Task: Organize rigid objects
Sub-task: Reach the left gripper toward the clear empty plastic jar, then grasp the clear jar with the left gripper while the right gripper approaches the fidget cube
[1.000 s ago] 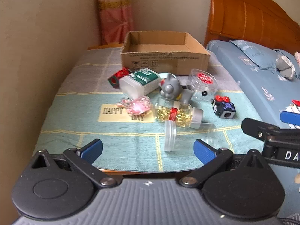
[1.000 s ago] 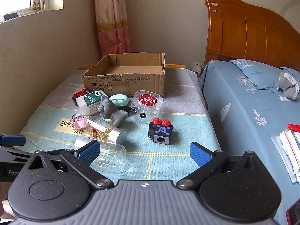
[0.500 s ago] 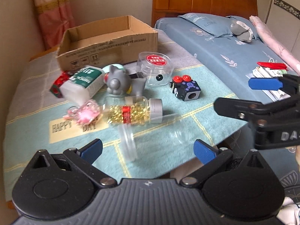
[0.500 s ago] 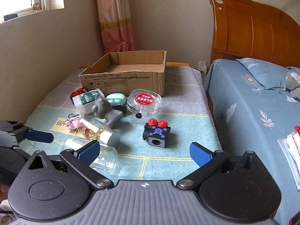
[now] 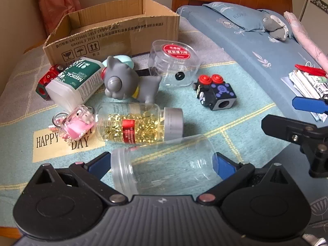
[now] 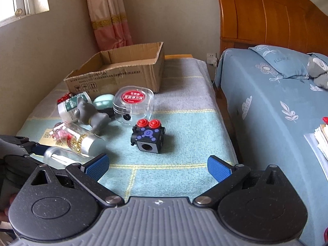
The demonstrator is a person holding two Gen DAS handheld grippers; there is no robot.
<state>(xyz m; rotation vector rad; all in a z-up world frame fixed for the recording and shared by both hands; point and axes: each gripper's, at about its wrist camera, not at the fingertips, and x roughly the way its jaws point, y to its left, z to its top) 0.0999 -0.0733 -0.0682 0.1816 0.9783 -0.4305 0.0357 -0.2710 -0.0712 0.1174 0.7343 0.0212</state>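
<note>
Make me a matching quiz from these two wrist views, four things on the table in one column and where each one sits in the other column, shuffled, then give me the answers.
Things
1. empty clear jar
2. capsule bottle
3. black fidget cube
4. cardboard box

Places
A. open-topped, at the far end of the table
B. on its side, just beyond the empty jar
C. alone on the cloth, ahead of the open right gripper
D. lying between the fingers of the left gripper

Pairs: 1-D, 2-B, 3-C, 4-A
</note>
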